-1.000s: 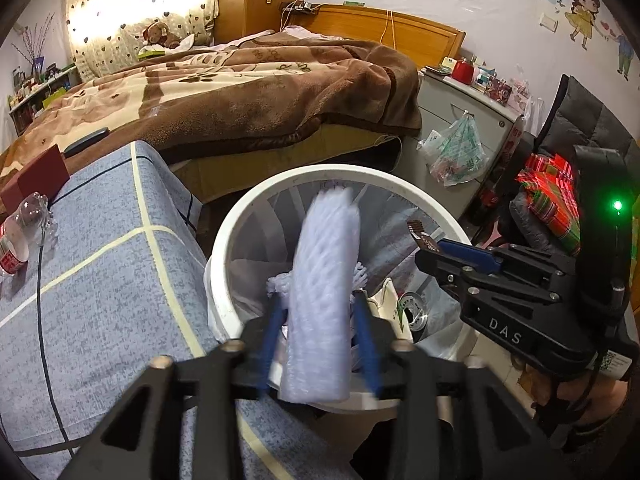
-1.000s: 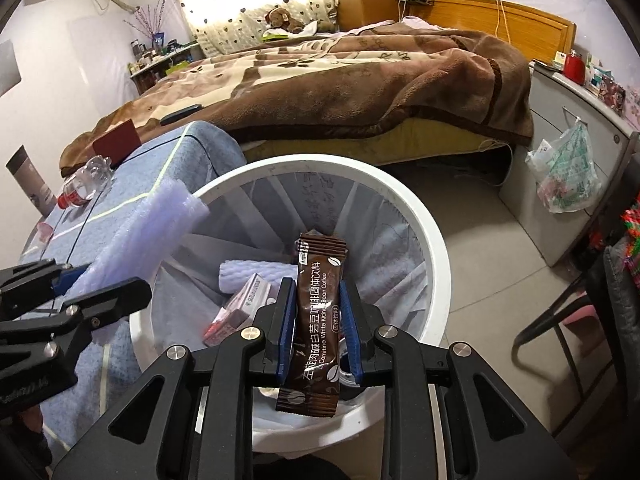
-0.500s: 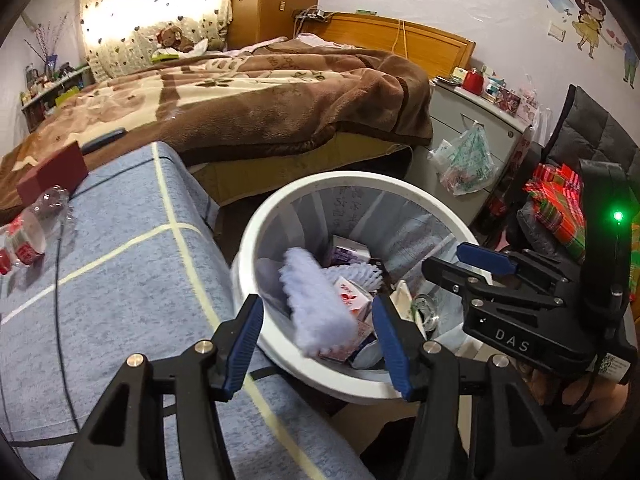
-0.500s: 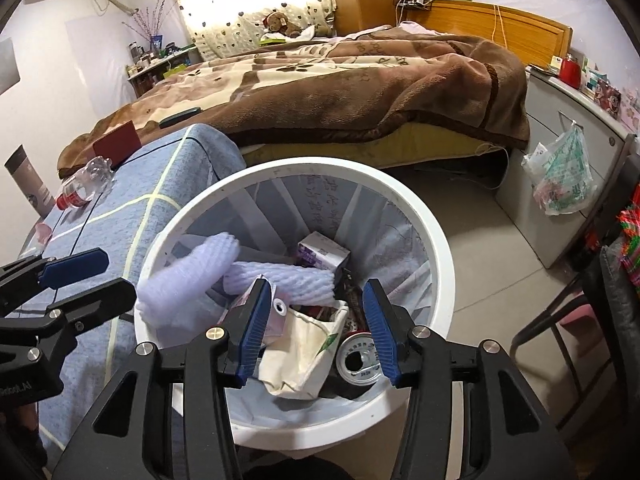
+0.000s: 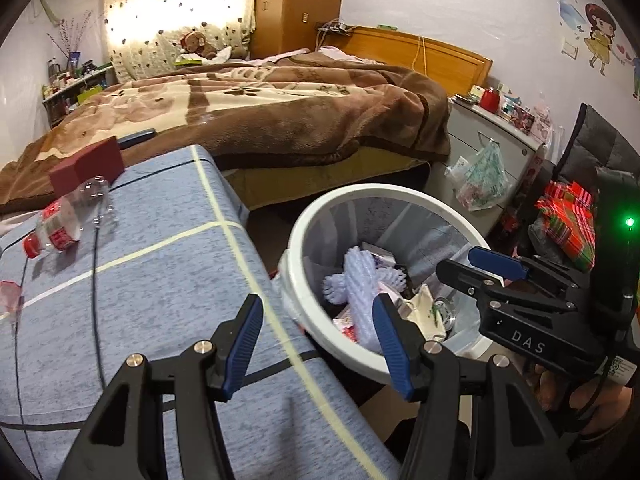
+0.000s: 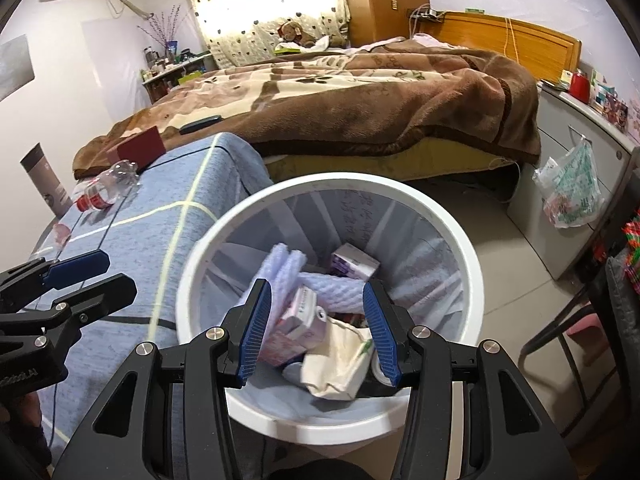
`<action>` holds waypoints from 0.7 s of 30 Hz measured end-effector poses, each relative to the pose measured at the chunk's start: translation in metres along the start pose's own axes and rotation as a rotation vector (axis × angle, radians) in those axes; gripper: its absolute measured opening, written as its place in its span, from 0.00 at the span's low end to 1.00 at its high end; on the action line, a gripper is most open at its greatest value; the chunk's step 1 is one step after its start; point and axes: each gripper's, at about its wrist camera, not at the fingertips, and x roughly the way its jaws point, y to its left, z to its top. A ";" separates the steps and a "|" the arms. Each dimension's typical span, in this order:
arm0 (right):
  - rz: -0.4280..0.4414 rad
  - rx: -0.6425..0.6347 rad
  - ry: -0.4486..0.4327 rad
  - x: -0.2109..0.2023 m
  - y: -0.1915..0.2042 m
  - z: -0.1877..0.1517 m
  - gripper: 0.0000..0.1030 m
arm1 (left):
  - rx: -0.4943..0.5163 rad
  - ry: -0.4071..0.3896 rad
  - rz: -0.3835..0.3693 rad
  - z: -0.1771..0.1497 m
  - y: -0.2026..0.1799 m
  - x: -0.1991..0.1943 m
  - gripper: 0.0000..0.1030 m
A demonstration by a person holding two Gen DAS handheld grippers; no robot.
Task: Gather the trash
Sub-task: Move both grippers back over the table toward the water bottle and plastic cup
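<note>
A white trash bin (image 6: 328,178) with a clear liner stands beside the blue-covered table (image 5: 160,280). In it lie a white foam net (image 6: 284,268), small cartons (image 6: 304,312), a purple box (image 6: 354,266) and a cream bag (image 6: 340,352). My right gripper (image 6: 315,292) hangs open above the bin with nothing between its fingers. My left gripper (image 5: 318,312) is open and empty over the table's edge next to the bin (image 5: 384,190); the foam net (image 5: 360,280) shows past its right finger. A crushed plastic bottle (image 5: 60,224) lies on the table.
A red box (image 5: 88,166) sits at the table's far edge, with a pink scrap (image 5: 8,292) at its left. A bed with a brown blanket (image 5: 300,112) lies behind. A grey cabinet with a hanging plastic bag (image 6: 572,192) and a chair (image 6: 600,320) stand to the right.
Both grippers opened. The foam net dropped from the left one and a brown sachet from the right one into the bin. The left gripper drew back over the table.
</note>
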 end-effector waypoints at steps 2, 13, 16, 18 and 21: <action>0.006 -0.008 -0.004 0.000 0.006 0.001 0.48 | -0.007 -0.010 0.013 -0.001 0.006 -0.005 0.58; 0.075 -0.066 -0.020 0.004 0.048 0.005 0.48 | -0.114 -0.060 0.102 -0.016 0.070 -0.037 0.59; 0.095 -0.091 -0.020 0.008 0.064 0.007 0.48 | -0.157 -0.067 0.148 -0.021 0.095 -0.045 0.60; 0.115 -0.113 -0.021 0.011 0.076 0.009 0.48 | -0.189 -0.077 0.175 -0.025 0.113 -0.053 0.60; 0.145 -0.155 -0.030 0.012 0.094 0.013 0.48 | -0.226 -0.085 0.217 -0.031 0.140 -0.062 0.60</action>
